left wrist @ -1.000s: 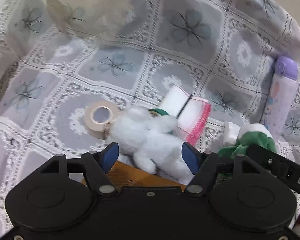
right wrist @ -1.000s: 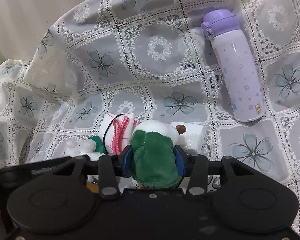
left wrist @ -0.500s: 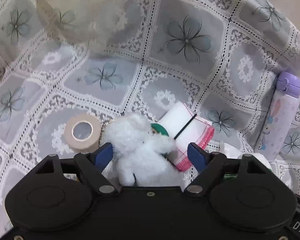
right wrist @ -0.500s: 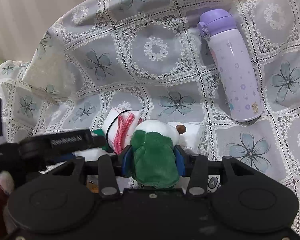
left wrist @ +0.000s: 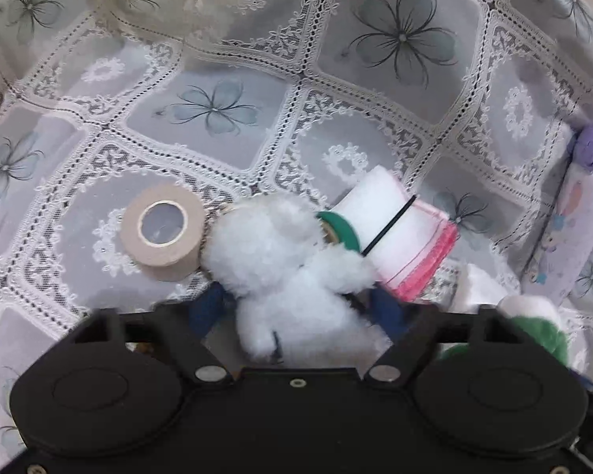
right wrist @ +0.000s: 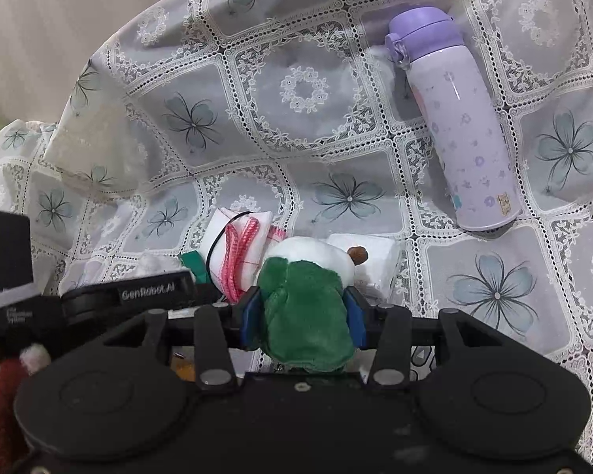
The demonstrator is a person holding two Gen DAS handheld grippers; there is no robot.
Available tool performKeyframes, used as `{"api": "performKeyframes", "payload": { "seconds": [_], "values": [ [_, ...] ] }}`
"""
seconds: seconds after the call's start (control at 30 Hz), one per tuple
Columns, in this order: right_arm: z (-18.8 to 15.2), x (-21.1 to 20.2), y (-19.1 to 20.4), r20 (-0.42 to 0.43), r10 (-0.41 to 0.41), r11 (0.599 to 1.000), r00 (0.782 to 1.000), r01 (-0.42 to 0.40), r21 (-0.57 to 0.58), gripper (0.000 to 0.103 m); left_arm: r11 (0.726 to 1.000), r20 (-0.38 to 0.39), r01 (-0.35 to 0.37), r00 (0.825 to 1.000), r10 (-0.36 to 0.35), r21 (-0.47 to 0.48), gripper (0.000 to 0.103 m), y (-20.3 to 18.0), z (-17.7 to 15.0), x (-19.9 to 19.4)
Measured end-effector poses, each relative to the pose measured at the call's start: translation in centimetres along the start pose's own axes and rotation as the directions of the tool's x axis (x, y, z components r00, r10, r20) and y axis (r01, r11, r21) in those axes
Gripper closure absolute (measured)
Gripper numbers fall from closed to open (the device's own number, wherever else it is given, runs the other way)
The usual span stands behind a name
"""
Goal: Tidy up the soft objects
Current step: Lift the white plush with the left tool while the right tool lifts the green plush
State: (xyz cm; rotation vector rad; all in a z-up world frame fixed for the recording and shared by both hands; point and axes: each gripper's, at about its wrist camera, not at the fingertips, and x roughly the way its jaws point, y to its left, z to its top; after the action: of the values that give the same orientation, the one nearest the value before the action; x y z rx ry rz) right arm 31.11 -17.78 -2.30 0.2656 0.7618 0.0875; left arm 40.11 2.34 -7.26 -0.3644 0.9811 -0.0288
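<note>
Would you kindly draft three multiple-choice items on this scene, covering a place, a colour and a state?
1. Where does the beige tape roll lie, seen from the left wrist camera?
A. Left of the white plush toy
B. On top of the bottle
C. Inside the folded cloth

2. What colour is the cap of the bottle?
A. Green
B. Purple
C. Red

3. What is the state of the right claw?
A. Wide open over bare tablecloth
B. Shut on the bottle
C. Shut on the green plush toy

Answers:
1. A, the roll sits on the lace tablecloth just left of the toy's head.
2. B, the cap is purple above a pale lilac body.
3. C, the blue pads press both sides of the green toy.
</note>
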Motion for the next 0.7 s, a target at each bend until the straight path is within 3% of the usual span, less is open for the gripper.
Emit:
{"api": "performKeyframes", "payload": {
  "seconds": [0.43,0.7],
  "values": [
    [0.0,-1.5,-1.1,0.019,-0.038,0.999,0.999,0.038,0.025,0.059,0.992,0.107,-0.009,0.994,-0.005,0.129,0.055,-1.9,-1.3,-4.8],
    [-0.8,-3.8,-0.8,0.034,-0.059,0.998,0.998,0.058,0.033,0.059,0.986,0.124,-0.004,0.992,-0.017,0.167,0.055,-2.3,-2.6,-7.9]
  ]
}}
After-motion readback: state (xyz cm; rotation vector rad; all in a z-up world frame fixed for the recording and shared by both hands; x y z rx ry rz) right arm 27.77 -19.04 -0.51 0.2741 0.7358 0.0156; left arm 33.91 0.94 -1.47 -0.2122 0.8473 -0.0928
